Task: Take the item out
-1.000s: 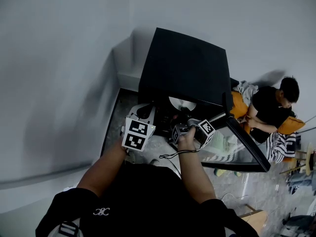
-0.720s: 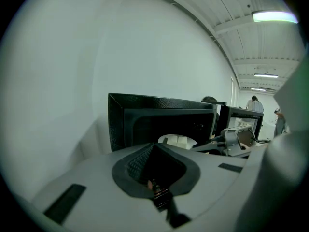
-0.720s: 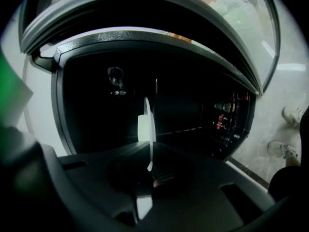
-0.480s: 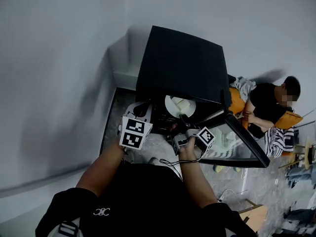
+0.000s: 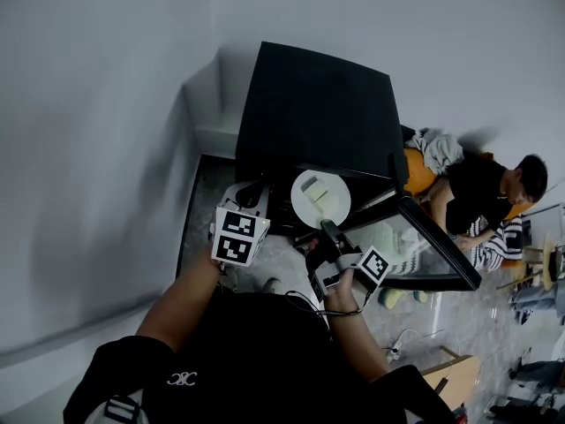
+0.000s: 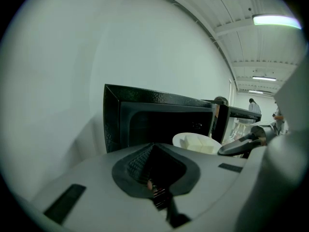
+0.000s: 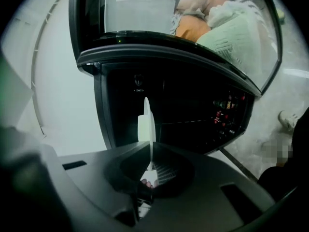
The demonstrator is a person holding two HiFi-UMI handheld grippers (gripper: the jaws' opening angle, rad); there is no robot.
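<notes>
We seem to be in a lab-like hall: bare white walls point(image 5: 106, 148), ceiling strip lights point(image 6: 277, 19), a microwave point(image 5: 318, 113), a seated person point(image 5: 481, 193) at three o'clock, and loose cables point(image 5: 402, 344) on the floor point(image 5: 450, 325).

Plain pale wall point(image 5: 106, 104), speckled grey floor point(image 5: 459, 325), ceiling strip lights point(image 6: 275, 20), seated person point(image 5: 477, 193) on an orange seat point(image 5: 415, 170).

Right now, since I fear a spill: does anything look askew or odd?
Nothing stands out. The white plate, pinched at its rim by the right hand-held gripper, looks level before the open microwave, its pale blocks lying on it.
</notes>
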